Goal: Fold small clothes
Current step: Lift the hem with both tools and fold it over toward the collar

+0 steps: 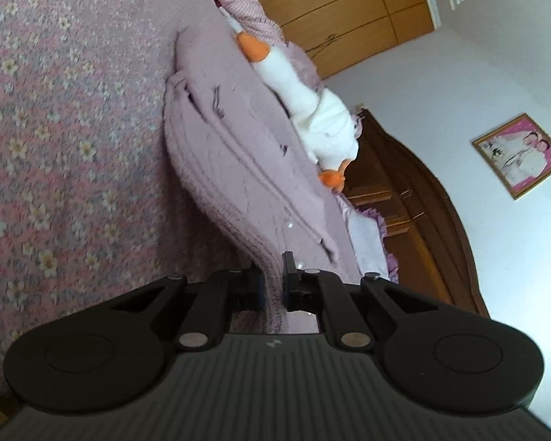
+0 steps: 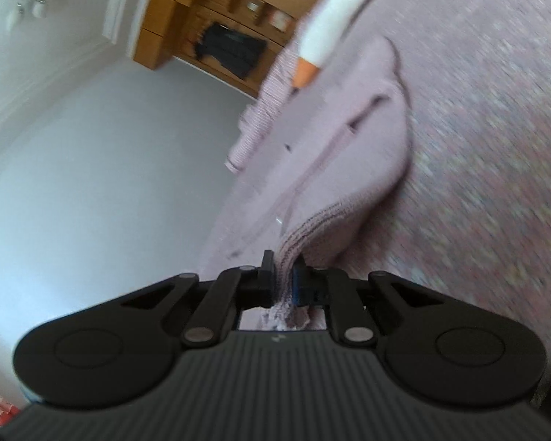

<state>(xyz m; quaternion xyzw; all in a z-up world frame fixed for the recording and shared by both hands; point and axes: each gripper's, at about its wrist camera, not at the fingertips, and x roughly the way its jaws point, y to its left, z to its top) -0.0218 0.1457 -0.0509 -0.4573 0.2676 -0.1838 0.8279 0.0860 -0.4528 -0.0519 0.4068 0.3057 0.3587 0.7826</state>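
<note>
Bedroom walls and a wooden wardrobe [image 1: 345, 11] back the floral bed [image 1: 55, 128], where left tool [image 1: 273, 283] and right tool [image 2: 283, 281] each clench the ribbed hem of a lilac knit cardigan [image 1: 238, 169], probably lifting it taut for a clean fold.

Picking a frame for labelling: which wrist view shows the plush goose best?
Left wrist: the plush goose appears sharp and nearly whole, orange beak to orange feet, lying beyond the pink knit garment. The right wrist view is motion-blurred and shows only its neck and beak, cut off at the top.

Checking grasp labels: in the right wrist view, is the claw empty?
No. The right claw is shut on the ribbed edge of the pink sweater, which trails away onto the bed.
</note>
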